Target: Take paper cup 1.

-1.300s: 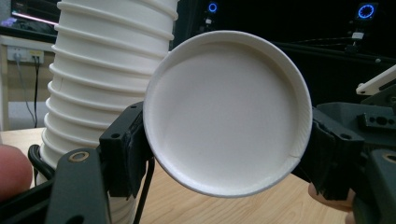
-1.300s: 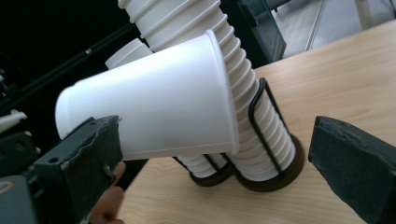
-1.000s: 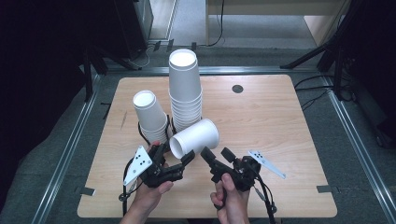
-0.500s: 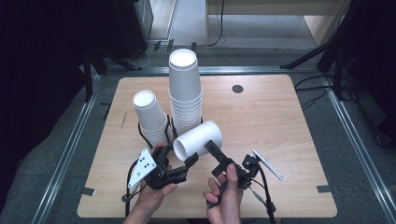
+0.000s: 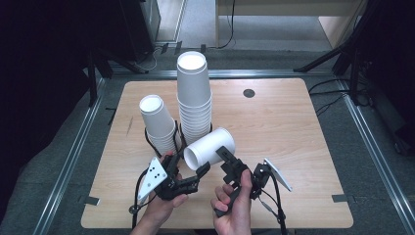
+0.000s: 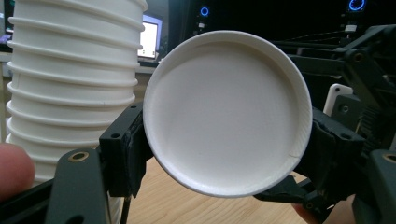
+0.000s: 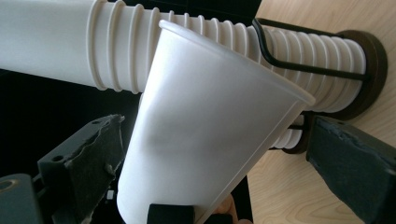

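Note:
A single white paper cup (image 5: pixel 210 148) lies on its side in the air over the table's front middle. My left gripper (image 5: pixel 198 167) is shut on its base end; in the left gripper view the cup's round bottom (image 6: pixel 227 112) faces the camera, pinched between both jaws of that gripper (image 6: pixel 227 154). My right gripper (image 5: pixel 226 157) reaches in from the right. In the right gripper view the cup's wall (image 7: pixel 205 140) sits between the wide jaws of this gripper (image 7: pixel 217 163); it is open, its right pad (image 7: pixel 350 154) clear of the cup.
A tall stack of white cups (image 5: pixel 194 98) and a shorter stack (image 5: pixel 159 122) stand in black wire holders just behind the held cup. The wooden table (image 5: pixel 293 147) has a small black disc (image 5: pixel 249 93) at the back. Metal rails border it.
The right gripper has moved left and forward, bringing its open jaws around the cup's side. The left gripper has stayed shut on the cup and shifted a little.

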Action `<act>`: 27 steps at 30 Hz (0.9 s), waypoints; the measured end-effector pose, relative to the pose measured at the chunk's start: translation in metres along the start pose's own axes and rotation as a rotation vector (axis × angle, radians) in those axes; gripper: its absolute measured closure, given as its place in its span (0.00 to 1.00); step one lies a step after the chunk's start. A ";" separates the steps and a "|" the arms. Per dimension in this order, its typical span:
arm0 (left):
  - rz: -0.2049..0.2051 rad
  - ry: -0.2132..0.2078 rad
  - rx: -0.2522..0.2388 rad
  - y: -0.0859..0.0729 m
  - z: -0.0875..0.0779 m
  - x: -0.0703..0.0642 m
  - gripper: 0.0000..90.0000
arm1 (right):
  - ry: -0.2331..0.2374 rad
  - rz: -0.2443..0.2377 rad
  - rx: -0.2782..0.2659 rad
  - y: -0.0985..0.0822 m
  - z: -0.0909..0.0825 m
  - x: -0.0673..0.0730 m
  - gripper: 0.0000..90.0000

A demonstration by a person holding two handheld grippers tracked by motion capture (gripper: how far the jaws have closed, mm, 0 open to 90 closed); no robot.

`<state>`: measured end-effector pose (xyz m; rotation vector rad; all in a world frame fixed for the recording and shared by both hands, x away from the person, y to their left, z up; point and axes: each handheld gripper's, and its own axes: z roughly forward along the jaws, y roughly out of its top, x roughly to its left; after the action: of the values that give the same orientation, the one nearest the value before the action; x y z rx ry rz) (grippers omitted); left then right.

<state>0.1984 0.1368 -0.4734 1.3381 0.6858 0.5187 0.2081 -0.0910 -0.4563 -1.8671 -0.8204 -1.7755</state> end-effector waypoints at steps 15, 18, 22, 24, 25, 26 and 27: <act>0.009 -0.011 0.004 -0.003 0.002 -0.005 0.29 | 0.019 0.127 0.007 0.003 0.009 -0.005 0.04; 0.012 -0.019 0.008 -0.004 0.002 -0.006 0.29 | 0.017 0.146 0.011 0.004 0.013 -0.008 0.03; 0.021 -0.026 0.014 -0.005 0.004 -0.009 0.29 | 0.030 0.175 0.012 0.005 0.018 -0.012 0.03; 0.023 -0.031 0.017 -0.006 0.004 -0.010 0.29 | 0.038 0.191 0.020 0.007 0.020 -0.014 0.02; 0.023 -0.032 0.017 -0.006 0.004 -0.011 0.29 | 0.046 0.202 0.022 0.007 0.022 -0.014 0.02; 0.022 -0.034 0.019 -0.006 0.004 -0.011 0.29 | 0.056 0.207 0.026 0.008 0.023 -0.015 0.01; 0.023 -0.034 0.019 -0.006 0.004 -0.011 0.29 | 0.062 0.214 0.027 0.009 0.024 -0.016 0.01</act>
<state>0.1936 0.1252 -0.4775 1.3711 0.6498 0.5073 0.2316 -0.0831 -0.4736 -1.7994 -0.5951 -1.6721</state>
